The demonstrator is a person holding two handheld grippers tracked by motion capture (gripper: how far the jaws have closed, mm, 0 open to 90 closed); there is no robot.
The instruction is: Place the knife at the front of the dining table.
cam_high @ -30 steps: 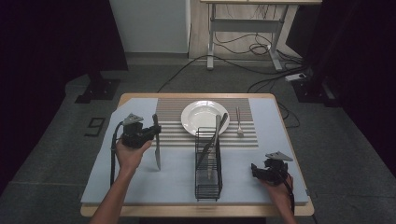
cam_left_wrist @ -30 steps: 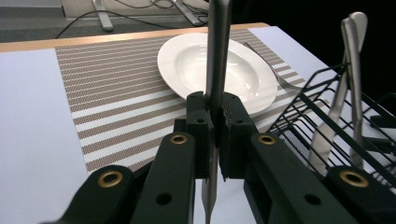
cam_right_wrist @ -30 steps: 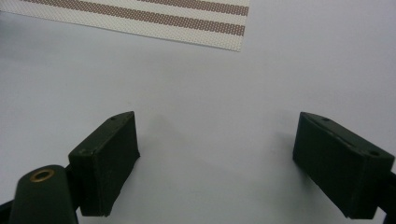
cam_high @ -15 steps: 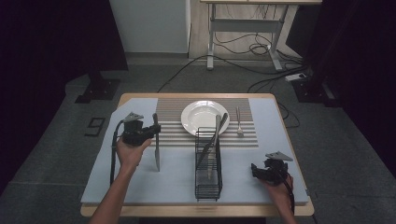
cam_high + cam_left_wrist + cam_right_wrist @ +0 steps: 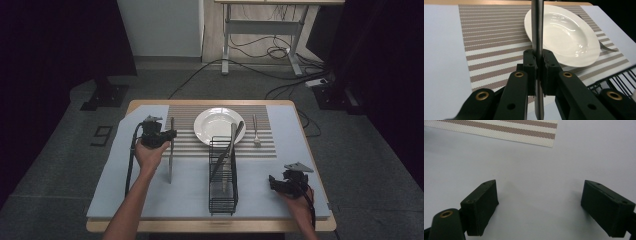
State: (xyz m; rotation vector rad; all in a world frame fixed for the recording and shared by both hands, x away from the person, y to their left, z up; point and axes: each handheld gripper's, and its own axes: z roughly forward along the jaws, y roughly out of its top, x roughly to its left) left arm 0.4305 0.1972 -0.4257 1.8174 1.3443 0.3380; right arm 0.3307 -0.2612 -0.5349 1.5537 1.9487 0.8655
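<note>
Grey floor [image 5: 150, 80], trailing cables [image 5: 260, 50], desk frame [image 5: 260, 25], dark surroundings

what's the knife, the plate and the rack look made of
Knife in the left hand-held gripper: probably steel, dull grey brushed sheen. Plate: likely glazed ceramic, glossy white with bright reflections. Rack: thin black wire, probably coated metal.

The knife [image 5: 538, 37] runs past the frame's top and bottom edges, its blade apparently hidden.
</note>
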